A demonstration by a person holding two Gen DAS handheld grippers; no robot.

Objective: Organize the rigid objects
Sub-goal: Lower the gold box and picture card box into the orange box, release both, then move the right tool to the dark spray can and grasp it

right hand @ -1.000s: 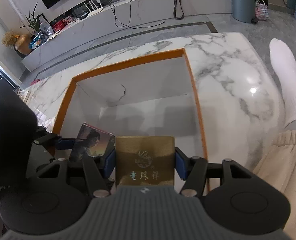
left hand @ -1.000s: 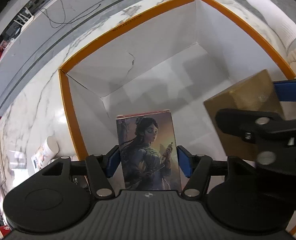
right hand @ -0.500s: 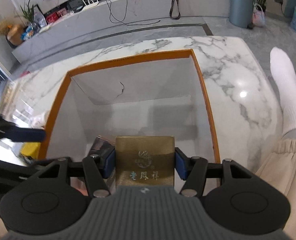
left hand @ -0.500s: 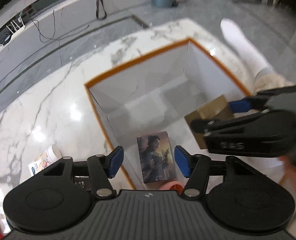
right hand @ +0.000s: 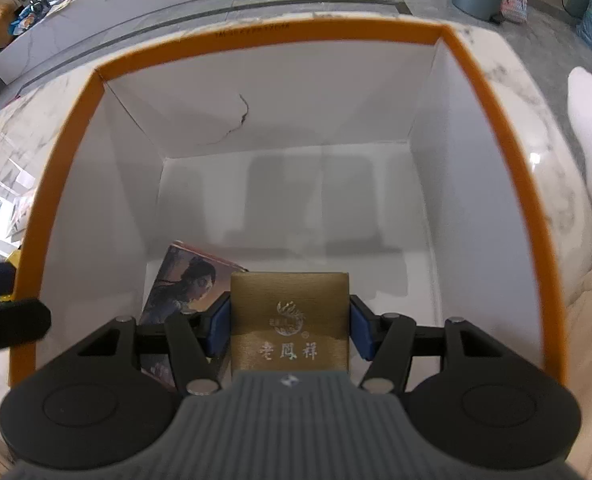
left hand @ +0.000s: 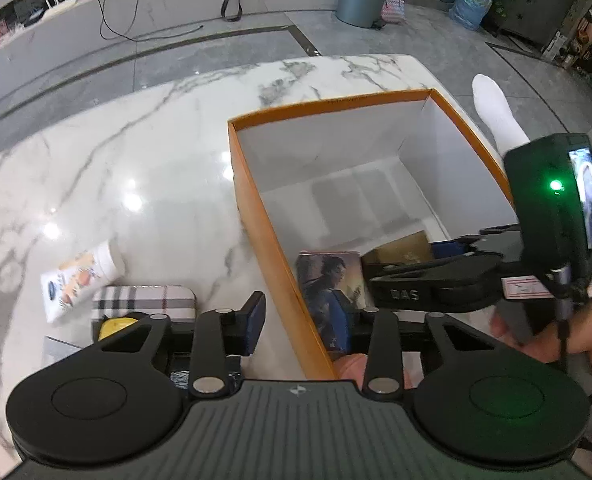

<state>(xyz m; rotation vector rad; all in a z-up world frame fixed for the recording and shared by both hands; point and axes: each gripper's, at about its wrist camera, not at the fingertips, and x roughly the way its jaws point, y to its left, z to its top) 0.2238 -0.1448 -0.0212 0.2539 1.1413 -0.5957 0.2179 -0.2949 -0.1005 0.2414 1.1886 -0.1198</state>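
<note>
An orange-rimmed white box stands open on the marble table. A small box with a painted woman on it lies on its floor by the near left wall, also in the right wrist view. My left gripper hangs above that wall. Its jaws are closing, a gap still shows, and nothing is between them. My right gripper is shut on a gold box with Chinese characters. It holds that box low inside the orange box, beside the picture box. The left wrist view shows the gold box too.
Left of the orange box lie a white tube, a plaid case and a yellow item. A person's hand holds the right tool, and a white-socked foot rests past the table's right edge.
The left gripper let go of the picture box, rose and shifted left over the box wall, its jaws narrowing. The right gripper sank deeper into the orange box with the gold box.
</note>
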